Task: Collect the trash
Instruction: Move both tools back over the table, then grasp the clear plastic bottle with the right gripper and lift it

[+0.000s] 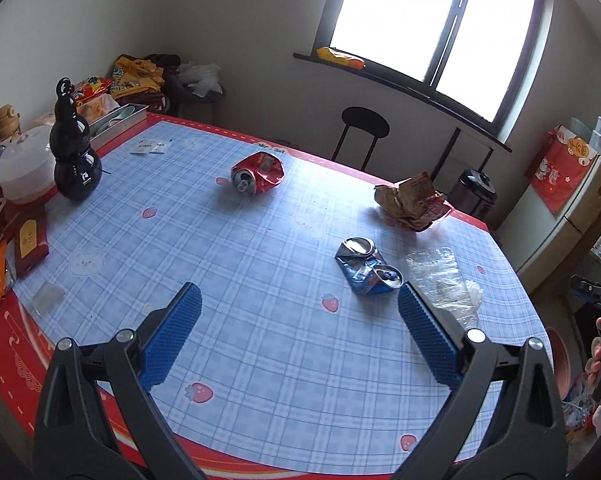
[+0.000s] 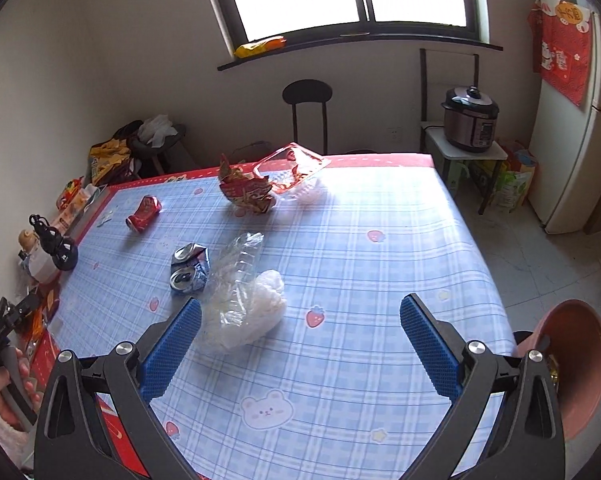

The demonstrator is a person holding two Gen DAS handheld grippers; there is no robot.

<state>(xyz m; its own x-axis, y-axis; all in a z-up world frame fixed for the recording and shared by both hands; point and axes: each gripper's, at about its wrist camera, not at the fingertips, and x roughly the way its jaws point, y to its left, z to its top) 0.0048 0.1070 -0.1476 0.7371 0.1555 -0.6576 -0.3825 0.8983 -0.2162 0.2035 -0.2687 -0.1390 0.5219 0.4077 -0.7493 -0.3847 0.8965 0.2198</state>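
Observation:
Trash lies on the blue checked tablecloth (image 1: 260, 300). A crushed red can (image 1: 257, 176) (image 2: 143, 213) rests toward the far side. A crushed blue can (image 1: 366, 270) (image 2: 190, 269) lies beside a crumpled clear plastic bottle and bag (image 1: 444, 284) (image 2: 244, 300). A torn snack wrapper (image 1: 410, 201) (image 2: 246, 190) sits near the far edge, with a clear red-printed tray (image 2: 296, 170) behind it. My left gripper (image 1: 300, 296) hovers open above the table, its right pad just in front of the blue can. My right gripper (image 2: 300, 308) is open too, its left pad next to the plastic bag.
A terracotta-coloured bin (image 2: 576, 364) stands off the table's right edge. A black gourd bottle (image 1: 74, 152), a white lidded container (image 1: 24, 168) and boxes crowd the left side. A black chair (image 2: 306, 112), a rice cooker (image 2: 470, 118) and a fridge (image 2: 572, 120) stand beyond.

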